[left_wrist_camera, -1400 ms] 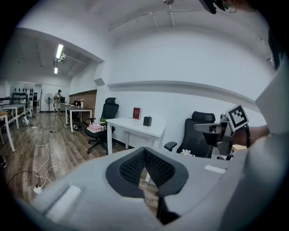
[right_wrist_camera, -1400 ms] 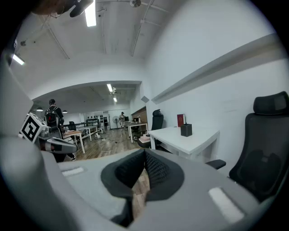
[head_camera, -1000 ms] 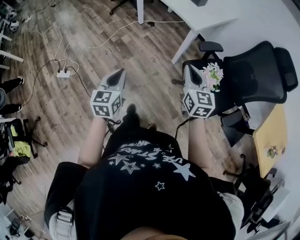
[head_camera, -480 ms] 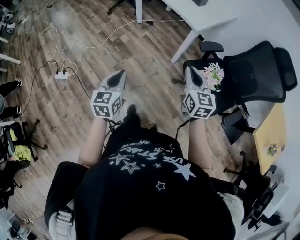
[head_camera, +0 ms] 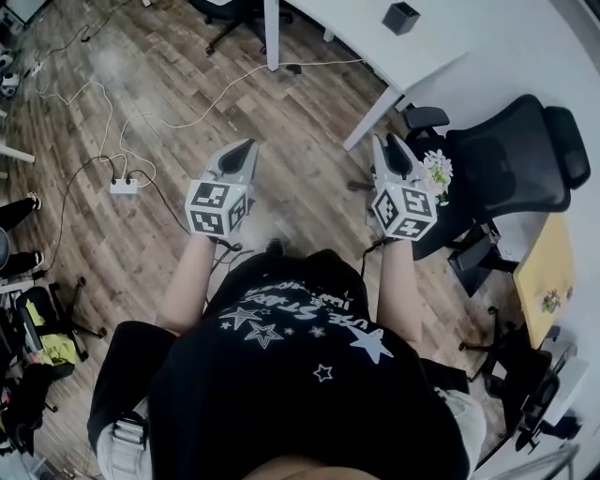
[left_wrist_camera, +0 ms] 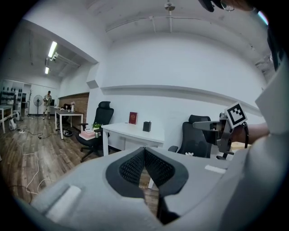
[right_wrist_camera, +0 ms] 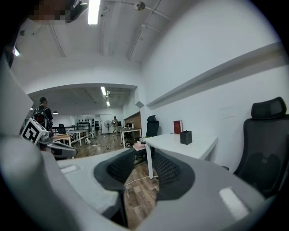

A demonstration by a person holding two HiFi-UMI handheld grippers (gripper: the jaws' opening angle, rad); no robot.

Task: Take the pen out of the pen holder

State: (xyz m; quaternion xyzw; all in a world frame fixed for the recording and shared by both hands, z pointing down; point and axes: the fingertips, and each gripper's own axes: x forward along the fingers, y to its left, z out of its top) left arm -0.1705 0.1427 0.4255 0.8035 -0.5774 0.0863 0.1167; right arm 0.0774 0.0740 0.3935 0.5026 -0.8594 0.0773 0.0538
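The pen holder (head_camera: 401,17) is a small black square cup standing on the white table (head_camera: 375,37), far ahead of both grippers. It also shows in the left gripper view (left_wrist_camera: 146,126) and the right gripper view (right_wrist_camera: 185,137). I cannot make out a pen in it at this distance. My left gripper (head_camera: 246,148) is held out over the wooden floor, its jaws (left_wrist_camera: 144,150) shut with nothing in them. My right gripper (head_camera: 392,145) is level with it beside the chair. Its jaws (right_wrist_camera: 143,157) are opening, with only floor showing in the gap.
A black office chair (head_camera: 506,159) stands right of my right gripper with a bunch of flowers (head_camera: 435,172) on it. A power strip (head_camera: 124,186) and cables lie on the floor at the left. A red book (left_wrist_camera: 132,117) stands on the white table. A yellow tabletop (head_camera: 544,277) is at the far right.
Both grippers have moved forward towards the white table. The pen holder has come into the head view at the top, and the chair has slid back to the right.
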